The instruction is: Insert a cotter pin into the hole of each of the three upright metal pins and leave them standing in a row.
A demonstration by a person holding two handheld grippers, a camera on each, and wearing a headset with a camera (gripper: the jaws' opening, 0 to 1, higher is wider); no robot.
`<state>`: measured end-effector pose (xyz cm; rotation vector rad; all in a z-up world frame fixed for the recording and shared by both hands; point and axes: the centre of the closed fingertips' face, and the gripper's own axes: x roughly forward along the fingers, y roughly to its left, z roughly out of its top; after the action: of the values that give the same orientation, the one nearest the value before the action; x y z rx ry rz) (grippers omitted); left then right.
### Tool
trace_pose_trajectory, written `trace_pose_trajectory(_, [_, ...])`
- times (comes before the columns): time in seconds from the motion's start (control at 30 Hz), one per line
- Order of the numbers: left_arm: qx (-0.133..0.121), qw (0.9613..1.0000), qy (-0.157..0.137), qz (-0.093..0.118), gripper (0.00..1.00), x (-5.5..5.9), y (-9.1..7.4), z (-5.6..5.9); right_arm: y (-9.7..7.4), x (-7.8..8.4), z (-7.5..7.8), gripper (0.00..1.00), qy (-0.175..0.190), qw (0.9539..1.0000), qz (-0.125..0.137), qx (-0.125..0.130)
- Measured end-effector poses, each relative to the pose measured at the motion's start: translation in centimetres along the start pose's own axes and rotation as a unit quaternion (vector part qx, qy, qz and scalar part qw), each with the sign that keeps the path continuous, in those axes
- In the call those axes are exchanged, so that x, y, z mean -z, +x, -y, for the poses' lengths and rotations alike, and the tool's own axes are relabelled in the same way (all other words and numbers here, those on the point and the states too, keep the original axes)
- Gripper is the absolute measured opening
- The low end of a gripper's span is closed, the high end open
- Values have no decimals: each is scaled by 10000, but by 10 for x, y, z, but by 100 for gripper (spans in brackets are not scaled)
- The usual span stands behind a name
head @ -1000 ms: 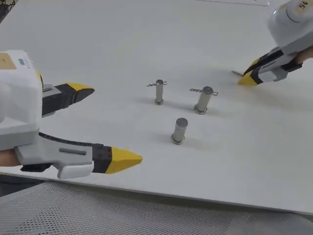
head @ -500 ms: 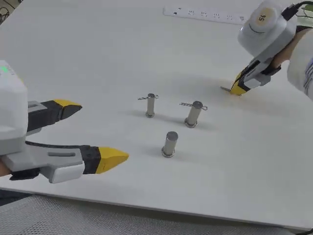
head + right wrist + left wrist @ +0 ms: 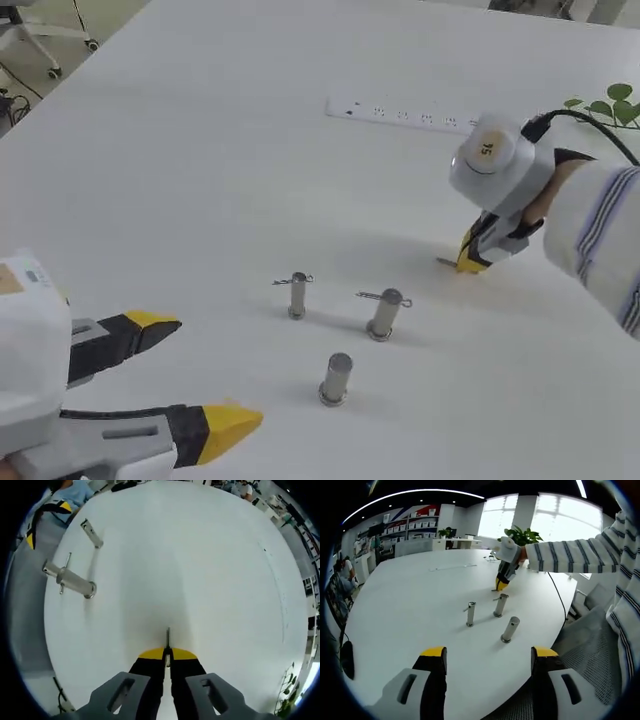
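Right gripper view: my right gripper [image 3: 168, 656] is clamped on one cotter pin [image 3: 168, 639], which touches the table [image 3: 210, 555]. My left gripper [image 3: 487, 652] has its jaws apart. Three upright metal pins stand between the grippers: left pin [image 3: 297, 296] and right pin [image 3: 384, 315] each hold a cotter pin, near pin [image 3: 335, 378] is bare.
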<state>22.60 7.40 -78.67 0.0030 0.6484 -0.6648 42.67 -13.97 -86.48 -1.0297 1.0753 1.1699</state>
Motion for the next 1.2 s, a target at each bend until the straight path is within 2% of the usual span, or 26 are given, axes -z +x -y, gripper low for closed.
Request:
trace_pose_trajectory(0.2, [-6,10000,6,-10,70,-1,0,1,1,0,2,2,-118,9998,-75,135])
trace_pose_trajectory(0.3, [-94,10000,-20,16,76,-2,0,-1,1,0,5,2,42,9998,-110,173])
trace_pose_trajectory(0.6, [-163,9999,10,23,78,1,3,-2,1,4,5,2,116,9994,41,327])
trace_pose_trajectory(0.67, [-169,9998,-32,46,77,0,3,-3,-3,5,3,2,174,9992,80,337])
trace_pose_trajectory(0.73, [-194,9998,12,42,76,-1,3,-4,-8,2,2,2,248,9989,232,330])
trace_pose_trajectory(0.9, [-145,9999,76,-34,76,-1,4,-4,-27,0,-1,2,203,9975,423,532])
trace_pose_trajectory(1.03, [-143,9994,315,2,75,-6,4,-6,-41,-1,-9,2,107,9963,575,635])
trace_pose_trajectory(1.2, [-89,9986,520,-51,75,-9,9,-10,-56,-4,-19,2,-116,9946,640,813])
